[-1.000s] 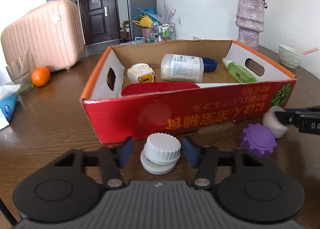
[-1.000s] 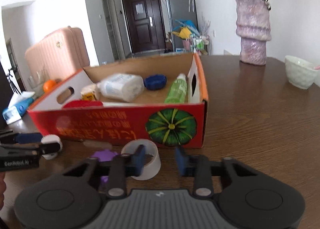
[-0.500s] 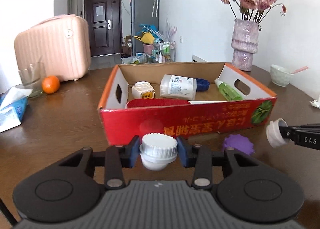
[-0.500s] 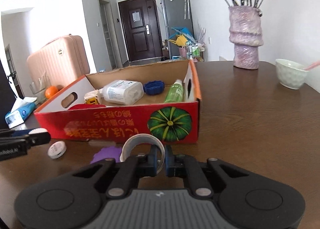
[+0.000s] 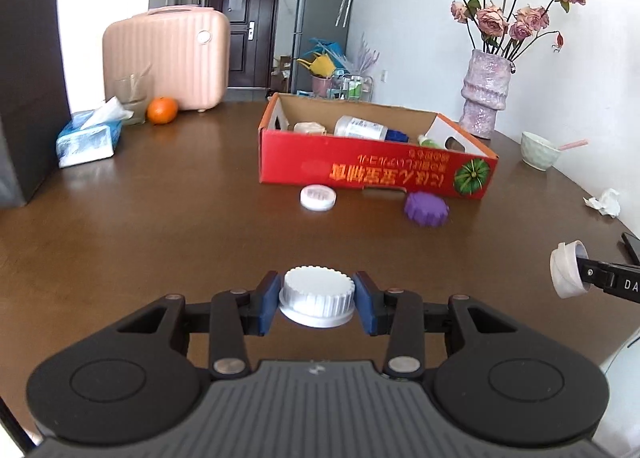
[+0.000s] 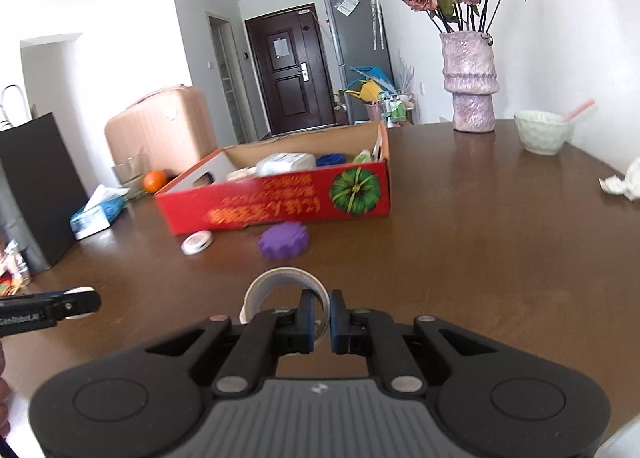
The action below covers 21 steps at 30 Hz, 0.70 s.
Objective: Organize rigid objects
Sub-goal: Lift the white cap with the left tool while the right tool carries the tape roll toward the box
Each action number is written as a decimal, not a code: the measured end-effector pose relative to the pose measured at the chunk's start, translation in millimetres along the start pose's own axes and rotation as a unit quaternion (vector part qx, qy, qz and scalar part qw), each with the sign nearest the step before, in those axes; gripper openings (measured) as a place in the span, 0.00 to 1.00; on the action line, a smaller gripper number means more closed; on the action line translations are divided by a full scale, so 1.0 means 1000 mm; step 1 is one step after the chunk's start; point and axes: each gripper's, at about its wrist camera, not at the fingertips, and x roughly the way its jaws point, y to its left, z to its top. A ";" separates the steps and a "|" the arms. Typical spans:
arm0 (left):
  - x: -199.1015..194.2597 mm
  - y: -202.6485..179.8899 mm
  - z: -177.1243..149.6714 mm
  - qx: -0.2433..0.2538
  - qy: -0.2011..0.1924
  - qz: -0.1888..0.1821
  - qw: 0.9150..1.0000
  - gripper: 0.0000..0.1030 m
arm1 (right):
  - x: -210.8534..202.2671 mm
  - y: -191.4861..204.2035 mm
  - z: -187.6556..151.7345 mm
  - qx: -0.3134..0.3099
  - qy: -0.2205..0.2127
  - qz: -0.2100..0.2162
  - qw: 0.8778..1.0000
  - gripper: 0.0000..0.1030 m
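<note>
A: White ribbed cap (image 5: 317, 295) clamped between the left gripper (image 5: 316, 308) fingers (image 5: 267, 304), lifted clear of the bench (image 5: 168, 217). Translucent tape roll (image 6: 280, 290) pinched by its wall in the right gripper (image 6: 319, 320), one finger inside the ring, one outside.

B: Advice for the carry: keep both held level, go up and over the near red wall of the cardboard box (image 5: 372, 173), let go low over bare cardboard. Tape held only by a thin wall, so likely to swing; no quick turns.

A: Left on the bench: flat white lid (image 5: 318, 197) and purple toothed cap (image 5: 426, 209), both just in front of the box. Inside already: white bottle (image 5: 360, 127), blue cap (image 5: 396, 135), green tube (image 5: 430, 142), cream jar (image 5: 306, 126).

B: In the way: the near wall, crowded right end of the box. Vase (image 5: 484, 95), bowl (image 5: 538, 149), orange (image 5: 162, 109), tissue pack (image 5: 86, 137) well apart, no concern.
</note>
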 end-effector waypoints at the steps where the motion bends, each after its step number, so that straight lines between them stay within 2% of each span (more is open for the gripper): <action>1: -0.007 0.000 -0.003 0.001 -0.002 0.001 1.000 0.39 | -0.005 0.002 -0.004 0.000 0.000 0.002 1.000 0.07; 10: -0.046 -0.008 -0.026 0.007 -0.017 0.000 1.000 0.39 | -0.040 0.014 -0.027 0.001 -0.015 0.023 1.000 0.07; 21: -0.054 -0.015 -0.031 0.011 -0.016 -0.001 1.000 0.39 | -0.047 0.016 -0.035 0.001 -0.016 0.032 0.999 0.07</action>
